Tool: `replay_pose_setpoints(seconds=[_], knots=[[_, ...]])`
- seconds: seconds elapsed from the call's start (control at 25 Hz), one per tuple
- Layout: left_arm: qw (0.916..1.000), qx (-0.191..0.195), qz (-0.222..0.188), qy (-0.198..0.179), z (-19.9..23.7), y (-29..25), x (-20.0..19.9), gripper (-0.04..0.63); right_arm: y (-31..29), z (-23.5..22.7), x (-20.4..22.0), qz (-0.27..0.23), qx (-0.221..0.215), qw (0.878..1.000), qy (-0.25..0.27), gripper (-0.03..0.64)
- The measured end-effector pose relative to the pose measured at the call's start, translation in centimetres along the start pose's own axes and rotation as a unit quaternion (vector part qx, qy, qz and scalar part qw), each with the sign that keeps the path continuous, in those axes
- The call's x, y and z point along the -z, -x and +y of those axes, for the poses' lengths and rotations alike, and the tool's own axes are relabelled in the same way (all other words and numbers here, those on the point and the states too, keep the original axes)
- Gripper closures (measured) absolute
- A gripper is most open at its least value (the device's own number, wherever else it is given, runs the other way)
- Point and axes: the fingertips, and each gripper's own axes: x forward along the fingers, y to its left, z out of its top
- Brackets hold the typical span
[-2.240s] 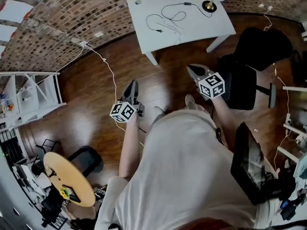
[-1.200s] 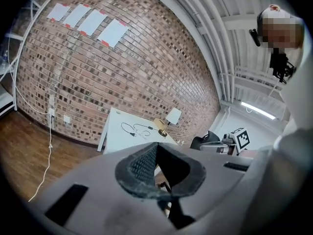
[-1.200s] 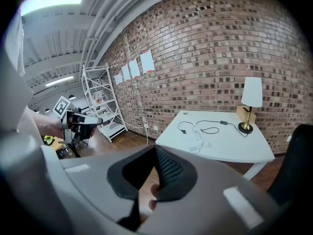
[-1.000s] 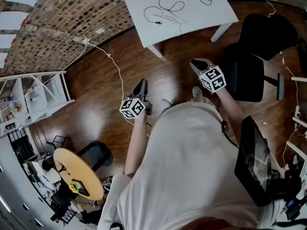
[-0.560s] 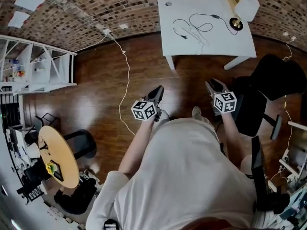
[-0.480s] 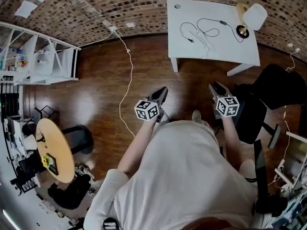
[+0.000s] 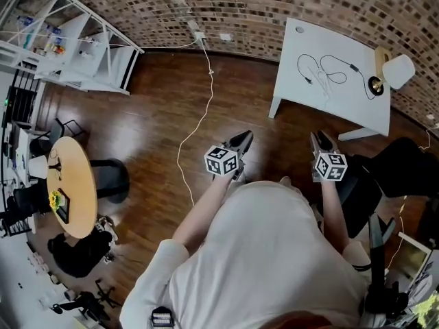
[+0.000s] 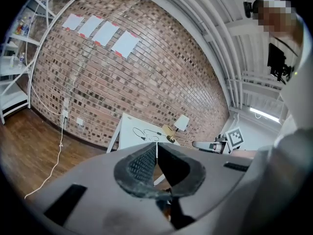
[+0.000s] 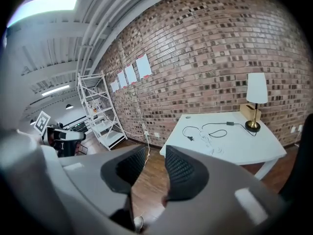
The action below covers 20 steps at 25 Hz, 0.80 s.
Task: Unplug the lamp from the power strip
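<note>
**Both grippers held in the air, well away from the lamp**

The person stands on the wooden floor [image 7: 151,136], well apart from the white tabletop [image 7: 343,105], with both grippers raised in front of the body and nothing in either.

The left gripper [image 7: 245,137] has its jaws together, the pads meeting at the tips in the left gripper view [image 8: 157,146]. The right gripper [image 7: 318,137] has its jaws apart, with a clear gap between the ribbed pads in the right gripper view [image 9: 156,151]. Only floor and the tabletop's near edge show through that gap.

The lamp [image 9: 255,106], with a white shade and a brass-coloured base, stands upright at the tabletop's far right corner, close to the brick wall [image 9: 205,58]. A thin black cable [image 9: 215,128] runs left from the lamp's base along the far part of the tabletop and curls in loose loops toward the middle. Its dark end lies flat on the bare white surface. Just beside the loops lies a tangle of thin white cable [image 9: 211,143], too small to make out further.

On the floor, a white cord [image 7: 195,125] trails from a wall socket [image 7: 199,36] toward the person's feet. A white shelf unit [image 7: 89,53] stands against the wall to the left.
</note>
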Motion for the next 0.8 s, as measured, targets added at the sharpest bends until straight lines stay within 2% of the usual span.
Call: replay_pose_setpoints(seconds=[0.24,0.44,0.8], knots=[[0.9999,-0.002,-0.011,0.008,2.4,2.3,-0.5,0.595,-1.2,1.9,0.5,0.021,0.018,1.000,0.012,0.508],[0.9997,-0.005,-0.020,0.008,5.0,4.6,-1.7,0.595,-2.1,4.0,0.2,0.019,0.030,0.999,0.017,0.517],[0.9999,0.005,-0.010,-0.012,10.1,9.7,-2.5,0.595,-5.5,10.9,2.1,0.015,0.031,0.999,0.014,0.522]])
